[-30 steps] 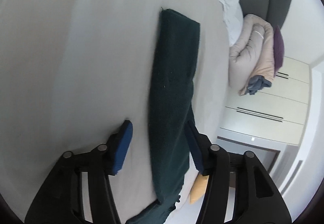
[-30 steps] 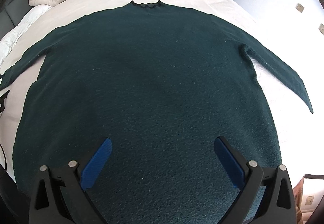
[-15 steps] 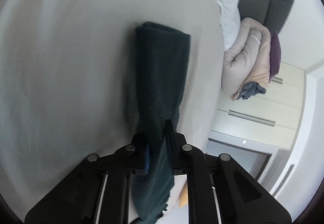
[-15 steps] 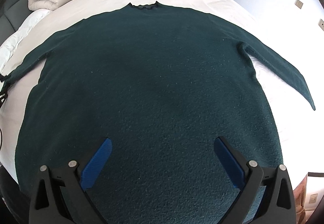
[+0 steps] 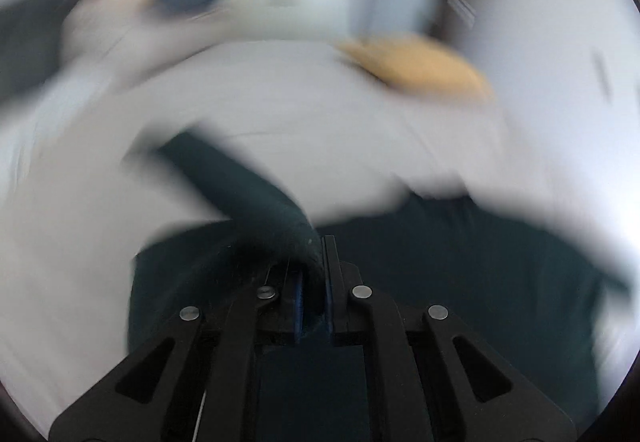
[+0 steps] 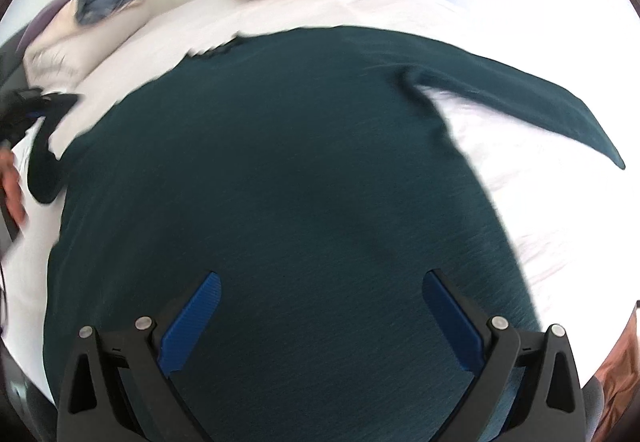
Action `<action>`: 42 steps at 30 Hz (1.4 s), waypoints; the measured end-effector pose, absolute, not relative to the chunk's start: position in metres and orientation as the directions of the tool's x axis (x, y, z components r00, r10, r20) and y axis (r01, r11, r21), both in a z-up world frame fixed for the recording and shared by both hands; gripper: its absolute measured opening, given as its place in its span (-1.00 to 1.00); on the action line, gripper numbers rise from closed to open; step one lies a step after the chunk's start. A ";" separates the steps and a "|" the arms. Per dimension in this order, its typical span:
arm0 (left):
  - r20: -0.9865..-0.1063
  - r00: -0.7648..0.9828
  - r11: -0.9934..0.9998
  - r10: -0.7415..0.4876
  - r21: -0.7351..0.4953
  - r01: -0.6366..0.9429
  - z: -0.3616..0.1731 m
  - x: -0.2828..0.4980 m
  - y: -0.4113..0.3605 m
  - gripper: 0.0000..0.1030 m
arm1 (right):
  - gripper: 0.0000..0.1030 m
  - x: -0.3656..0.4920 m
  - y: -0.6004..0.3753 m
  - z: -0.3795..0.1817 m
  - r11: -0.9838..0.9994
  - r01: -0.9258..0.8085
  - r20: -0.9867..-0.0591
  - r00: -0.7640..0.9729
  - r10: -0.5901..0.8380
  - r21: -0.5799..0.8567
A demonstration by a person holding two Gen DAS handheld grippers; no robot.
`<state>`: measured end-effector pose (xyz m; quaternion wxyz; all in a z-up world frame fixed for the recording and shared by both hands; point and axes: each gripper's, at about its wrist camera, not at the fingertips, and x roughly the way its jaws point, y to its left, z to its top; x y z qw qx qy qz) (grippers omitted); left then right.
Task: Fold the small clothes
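Left gripper (image 5: 314,282) clamped on sweater (image 6: 280,182) sleeve (image 5: 240,186), probably near cuff; right gripper (image 6: 320,318) wide open, empty, above hem. Soft, floppy knit; grab edges.

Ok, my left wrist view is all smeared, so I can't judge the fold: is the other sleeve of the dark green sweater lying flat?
Observer: Yes. The right sleeve of the dark green knitted sweater lies flat, stretched out over the white bed sheet.
Operator: And the right hand-held gripper?
Observer: The right hand-held gripper is open above the sweater's lower body, with nothing between its pads.
Operator: Is my sleeve off the bed?
Observer: The left sleeve, pinched in the left hand-held gripper, is raised off the sheet at the sweater's left edge.
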<state>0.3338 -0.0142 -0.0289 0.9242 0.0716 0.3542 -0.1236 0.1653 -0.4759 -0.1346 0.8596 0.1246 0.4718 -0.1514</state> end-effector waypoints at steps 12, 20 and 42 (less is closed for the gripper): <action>-0.745 0.648 0.914 -0.159 0.137 0.382 -0.119 0.295 -0.049 -0.88 | 1.00 0.274 -0.498 -0.087 0.839 0.129 -0.698 0.628 0.344 0.529; -0.729 0.642 0.929 -0.237 0.023 0.369 -0.116 0.264 -0.046 -0.88 | 0.46 0.388 -0.470 -0.165 0.690 0.224 -0.703 0.445 0.555 0.688; -0.696 0.620 0.927 -0.361 -0.193 0.323 -0.108 0.256 -0.007 -0.87 | -0.77 0.414 -0.414 -0.169 0.869 0.056 -0.802 0.419 0.426 0.491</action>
